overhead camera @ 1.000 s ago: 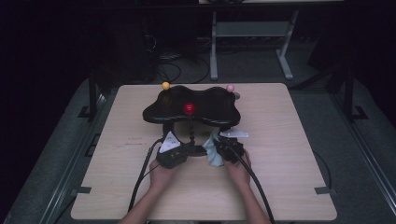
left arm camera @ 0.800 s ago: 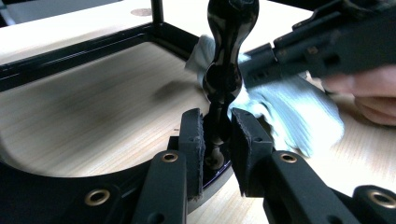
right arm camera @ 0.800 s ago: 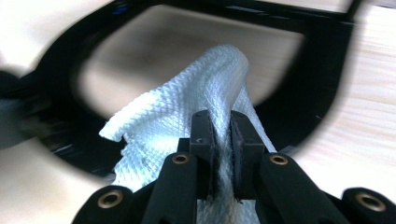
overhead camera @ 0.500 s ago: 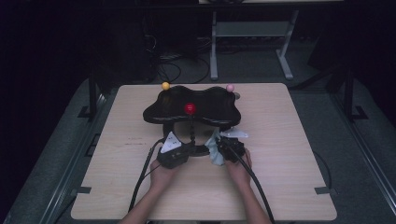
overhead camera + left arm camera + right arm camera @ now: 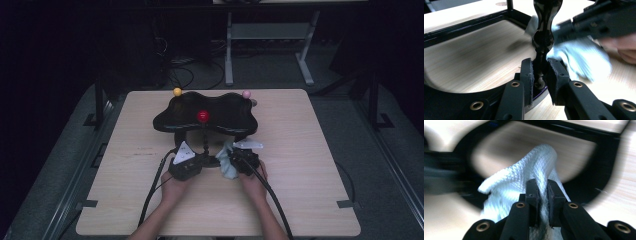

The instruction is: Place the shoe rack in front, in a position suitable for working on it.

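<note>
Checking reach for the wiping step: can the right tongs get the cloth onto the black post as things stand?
Probably yes. The right tongs are shut on the white cloth, which already hangs beside the black post. The left tongs clamp the post low down, leaving its upper part free.

High view: I look from above my side, forward and down over the whole light wooden table [image 5: 300,150]; both hands sit small near its front edge.
Left gripper view: I sit low and very close, facing along the left gripper [image 5: 539,72] at the glossy black turned post [image 5: 544,37].
Right gripper view: equally close, along the right gripper [image 5: 542,195] onto the white waffle-weave cloth [image 5: 524,177].
Shared: post [image 5: 204,142] and cloth [image 5: 227,165].
</note>
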### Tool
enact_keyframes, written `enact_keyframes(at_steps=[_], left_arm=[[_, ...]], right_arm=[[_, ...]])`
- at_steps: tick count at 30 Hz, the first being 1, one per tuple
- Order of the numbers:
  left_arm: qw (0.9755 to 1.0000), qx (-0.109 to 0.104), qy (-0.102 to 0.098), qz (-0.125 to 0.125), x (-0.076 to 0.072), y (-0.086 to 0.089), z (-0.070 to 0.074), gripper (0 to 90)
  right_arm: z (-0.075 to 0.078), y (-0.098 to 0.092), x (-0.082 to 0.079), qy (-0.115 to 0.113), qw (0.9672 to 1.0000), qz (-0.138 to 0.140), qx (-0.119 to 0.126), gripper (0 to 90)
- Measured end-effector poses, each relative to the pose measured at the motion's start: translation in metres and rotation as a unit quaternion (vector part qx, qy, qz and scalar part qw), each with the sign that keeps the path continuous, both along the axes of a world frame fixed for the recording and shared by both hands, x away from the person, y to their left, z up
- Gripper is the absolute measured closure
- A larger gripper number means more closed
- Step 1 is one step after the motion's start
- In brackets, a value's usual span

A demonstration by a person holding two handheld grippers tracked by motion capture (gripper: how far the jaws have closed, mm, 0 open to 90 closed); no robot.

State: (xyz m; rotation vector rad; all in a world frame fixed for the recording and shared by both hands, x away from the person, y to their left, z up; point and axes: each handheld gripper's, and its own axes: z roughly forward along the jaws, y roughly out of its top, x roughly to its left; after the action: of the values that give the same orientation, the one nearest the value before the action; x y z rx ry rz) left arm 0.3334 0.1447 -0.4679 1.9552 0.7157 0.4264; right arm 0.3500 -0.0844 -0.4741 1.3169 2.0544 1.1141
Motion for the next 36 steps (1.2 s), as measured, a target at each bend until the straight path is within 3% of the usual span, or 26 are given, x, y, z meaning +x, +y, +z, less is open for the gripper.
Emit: enact_keyframes(at_steps=[1, 2, 3, 5, 6, 9, 12, 16, 21, 27, 29, 34, 36], left_arm=[[1.0000, 0.001, 0.001, -0.001, 0.000, -0.001, 0.000, 75.4], [1.0000, 0.001, -0.002, -0.003, 0.000, -0.002, 0.000, 75.4], [1.0000, 0.002, -0.002, -0.004, 0.000, -0.002, 0.000, 75.4], [1.0000, -0.001, -0.003, -0.005, 0.000, -0.003, 0.000, 75.5], [1.0000, -0.001, -0.002, -0.004, 0.000, -0.004, 0.000, 75.5], [1.0000, 0.001, -0.002, -0.004, 0.000, -0.005, 0.000, 75.5], [1.0000, 0.003, -0.005, -0.004, 0.001, -0.005, 0.000, 75.5], [1.0000, 0.004, -0.002, -0.002, 0.001, -0.007, 0.000, 75.5], [1.0000, 0.001, -0.003, -0.001, 0.001, -0.007, 0.000, 75.5], [1.0000, -0.002, -0.003, -0.001, 0.002, -0.010, 0.000, 75.5], [1.0000, -0.001, -0.003, -0.001, 0.001, -0.010, 0.000, 75.5], [1.0000, -0.006, -0.005, -0.001, 0.002, -0.009, 0.000, 75.6], [1.0000, -0.007, -0.002, -0.001, 0.003, -0.008, -0.001, 75.6]], right_arm=[[-0.002, -0.007, 0.002, -0.009, 0.9997, -0.021, -0.004, 81.4], [-0.002, -0.013, 0.003, -0.004, 0.9994, -0.033, 0.011, 81.4], [-0.001, -0.017, 0.004, 0.009, 0.9989, -0.036, 0.028, 81.4], [0.002, -0.016, -0.001, 0.006, 0.9994, -0.032, 0.012, 81.5], [0.003, -0.016, -0.005, 0.002, 0.9994, -0.030, 0.017, 81.5], [0.008, -0.018, -0.021, -0.037, 0.9985, -0.034, 0.024, 81.4], [0.014, -0.023, -0.041, -0.082, 0.9950, -0.040, 0.039, 81.4], [0.025, -0.035, -0.065, -0.128, 0.9882, -0.056, 0.063, 81.4], [0.044, -0.043, -0.094, -0.188, 0.9768, -0.060, 0.084, 81.4], [0.077, -0.033, -0.116, -0.255, 0.9630, -0.033, 0.083, 81.4], [0.090, -0.023, -0.116, -0.268, 0.9598, -0.020, 0.080, 81.5], [0.104, -0.005, -0.105, -0.269, 0.9607, -0.004, 0.069, 81.7], [0.106, 0.000, -0.104, -0.266, 0.9611, 0.003, 0.075, 81.8]])
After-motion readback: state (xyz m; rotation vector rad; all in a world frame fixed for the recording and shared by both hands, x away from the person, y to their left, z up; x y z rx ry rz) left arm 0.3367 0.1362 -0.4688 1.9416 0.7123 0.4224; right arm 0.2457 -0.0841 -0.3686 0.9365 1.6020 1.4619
